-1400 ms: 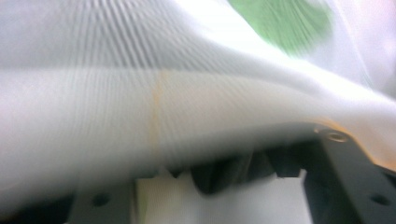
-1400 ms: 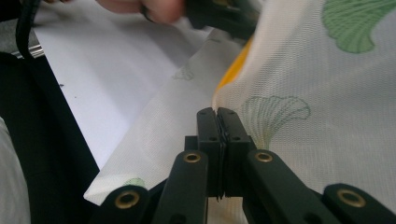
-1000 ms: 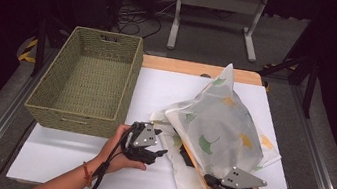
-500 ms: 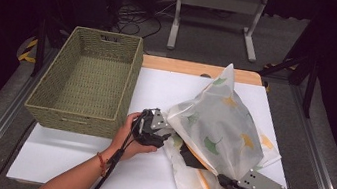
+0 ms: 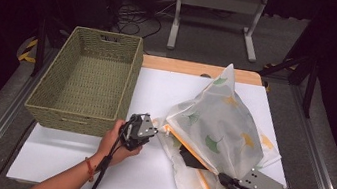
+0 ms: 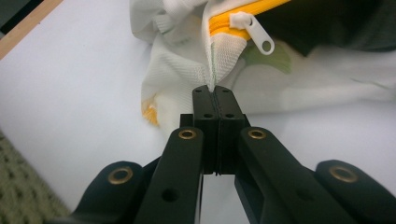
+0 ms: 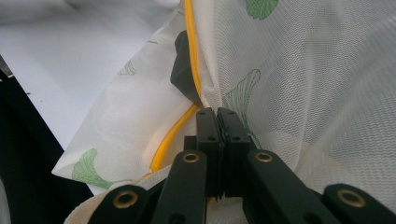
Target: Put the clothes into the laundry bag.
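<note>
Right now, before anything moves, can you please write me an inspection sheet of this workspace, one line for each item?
Surface: white table top, wooden strip along its far edge.
Job's things: white mesh laundry bag with green and yellow leaf print and an orange zipper, opened, something dark inside; empty woven basket at the table's left.
Clutter: nothing seen.
Grippers: left gripper shut on the bag's fabric below the zipper pull; right gripper shut on the bag's near edge by the zipper.
Cables: one trails from the left gripper along the forearm; loose ones on the floor beyond.
Surroundings: dark room, grey metal stand behind the table.
</note>
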`<state>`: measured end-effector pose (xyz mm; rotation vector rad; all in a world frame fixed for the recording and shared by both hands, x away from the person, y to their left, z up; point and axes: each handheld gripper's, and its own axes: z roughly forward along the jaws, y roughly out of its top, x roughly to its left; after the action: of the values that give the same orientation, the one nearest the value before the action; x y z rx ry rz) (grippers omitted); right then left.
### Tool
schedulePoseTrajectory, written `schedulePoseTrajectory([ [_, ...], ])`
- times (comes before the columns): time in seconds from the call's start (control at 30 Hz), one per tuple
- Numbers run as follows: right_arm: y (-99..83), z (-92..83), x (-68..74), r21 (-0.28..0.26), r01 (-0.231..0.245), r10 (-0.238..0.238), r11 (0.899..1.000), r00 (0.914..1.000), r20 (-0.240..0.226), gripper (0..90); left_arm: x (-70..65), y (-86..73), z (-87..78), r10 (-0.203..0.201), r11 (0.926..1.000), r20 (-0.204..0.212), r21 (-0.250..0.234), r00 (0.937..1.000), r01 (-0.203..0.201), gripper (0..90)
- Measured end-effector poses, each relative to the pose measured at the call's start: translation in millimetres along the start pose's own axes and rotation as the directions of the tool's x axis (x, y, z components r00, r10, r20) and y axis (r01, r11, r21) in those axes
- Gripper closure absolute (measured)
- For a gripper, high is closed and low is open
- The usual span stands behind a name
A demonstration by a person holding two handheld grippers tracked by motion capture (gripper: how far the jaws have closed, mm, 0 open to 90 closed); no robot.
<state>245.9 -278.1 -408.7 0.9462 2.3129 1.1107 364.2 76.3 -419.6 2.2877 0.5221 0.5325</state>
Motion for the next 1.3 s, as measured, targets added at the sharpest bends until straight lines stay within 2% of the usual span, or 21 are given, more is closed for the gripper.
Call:
schedulePoseTrajectory([
  [0.07,1.3,0.9,-0.1,-0.007,0.008,-0.008,1.0,0.9999,-0.008,88.8,-0.9,-9.6,-17.1,0.008,0.9995,-0.011,-0.031,0.9999,-0.009,89.9],
  [0.1,2.4,2.1,0.3,-0.005,0.011,-0.011,1.0,0.9998,-0.016,88.9,-0.5,-14.4,-24.0,0.0,0.9991,-0.007,-0.043,1.0,-0.001,90.0],
  [0.17,4.4,4.6,1.6,-0.007,0.018,-0.018,1.0,0.9994,-0.031,88.7,0.9,-24.3,-37.0,-0.024,0.9983,0.016,-0.053,0.9996,0.025,90.0],
  [0.27,8.3,8.9,5.5,-0.01,0.026,-0.027,1.0,0.9978,-0.061,88.3,3.3,-39.4,-55.7,-0.082,0.9934,0.051,-0.077,0.9953,0.086,90.0],
  [0.4,17.0,20.0,15.3,-0.002,0.06,-0.06,0.998,0.9945,-0.086,88.1,1.6,-50.7,-70.7,-0.106,0.9901,0.06,-0.087,0.9926,0.111,90.0],
  [0.47,22.8,24.3,20.0,-0.004,0.086,-0.086,0.996,0.9929,-0.082,88.2,2.9,-55.6,-80.7,-0.118,0.987,0.066,-0.102,0.9908,0.124,90.0],
  [0.53,29.2,27.0,23.3,-0.016,0.103,-0.104,0.995,0.9912,-0.082,88.6,4.9,-61.7,-93.4,-0.152,0.9785,0.071,-0.13,0.9859,0.16,90.0],
  [0.57,32.7,28.4,24.8,-0.021,0.113,-0.114,0.993,0.9902,-0.08,88.9,4.9,-61.7,-93.4,-0.152,0.9785,0.071,-0.13,0.9859,0.16,90.0],
  [0.67,37.0,31.4,26.5,-0.023,0.123,-0.125,0.992,0.9887,-0.083,89.2,3.4,-70.3,-107.5,-0.166,0.9747,0.059,-0.142,0.9844,0.173,90.0],
  [0.7,38.8,34.1,28.1,-0.021,0.131,-0.133,0.991,0.9871,-0.09,89.2,1.0,-76.4,-110.7,-0.163,0.978,0.047,-0.124,0.9855,0.168,90.0],
  [0.73,38.8,34.1,28.1,-0.021,0.131,-0.133,0.991,0.9871,-0.09,89.2,1.0,-76.4,-110.7,-0.163,0.978,0.047,-0.124,0.9855,0.168,90.0],
  [0.77,40.4,38.2,30.9,-0.015,0.143,-0.143,0.99,0.9851,-0.095,89.3,-1.5,-84.3,-108.8,-0.159,0.9824,0.032,-0.094,0.9868,0.161,90.0],
  [0.9,43.2,43.9,35.1,-0.005,0.164,-0.164,0.986,0.9819,-0.095,89.4,-0.4,-94.3,-97.8,-0.151,0.9866,0.036,-0.059,0.9879,0.152,87.6],
  [0.93,45.0,45.8,35.9,-0.006,0.166,-0.166,0.986,0.9814,-0.097,89.3,0.4,-95.8,-96.2,-0.147,0.9861,0.046,-0.071,0.988,0.15,87.6],
  [1.0,48.4,47.9,37.0,-0.011,0.17,-0.17,0.985,0.9806,-0.097,89.4,1.3,-95.1,-95.5,-0.147,0.9861,0.02,-0.076,0.989,0.148,68.5],
  [1.03,50.2,48.8,37.3,-0.014,0.171,-0.172,0.985,0.9802,-0.099,89.4,2.4,-94.3,-97.5,-0.147,0.9836,0.041,-0.098,0.9882,0.151,61.6],
  [1.07,52.4,50.3,37.8,-0.017,0.172,-0.173,0.985,0.9798,-0.101,89.4,3.1,-93.4,-100.2,-0.15,0.9797,0.054,-0.126,0.9872,0.156,59.8],
  [1.13,56.4,53.3,37.8,-0.02,0.176,-0.178,0.984,0.9792,-0.098,89.4,2.0,-89.8,-105.7,-0.146,0.9748,0.06,-0.161,0.9875,0.154,50.8],
  [1.2,61.2,57.1,36.3,-0.024,0.171,-0.173,0.985,0.9801,-0.098,89.5,-1.4,-85.7,-110.0,-0.126,0.9706,0.077,-0.197,0.9891,0.139,48.5],
  [1.27,65.0,59.9,35.4,-0.024,0.166,-0.167,0.986,0.9813,-0.095,89.5,-9.2,-79.8,-110.9,-0.074,0.9736,0.091,-0.209,0.9931,0.092,52.6],
  [1.3,66.7,61.1,35.0,-0.022,0.164,-0.166,0.986,0.982,-0.09,89.5,-9.2,-79.8,-110.9,-0.074,0.9736,0.091,-0.209,0.9931,0.092,55.1],
])
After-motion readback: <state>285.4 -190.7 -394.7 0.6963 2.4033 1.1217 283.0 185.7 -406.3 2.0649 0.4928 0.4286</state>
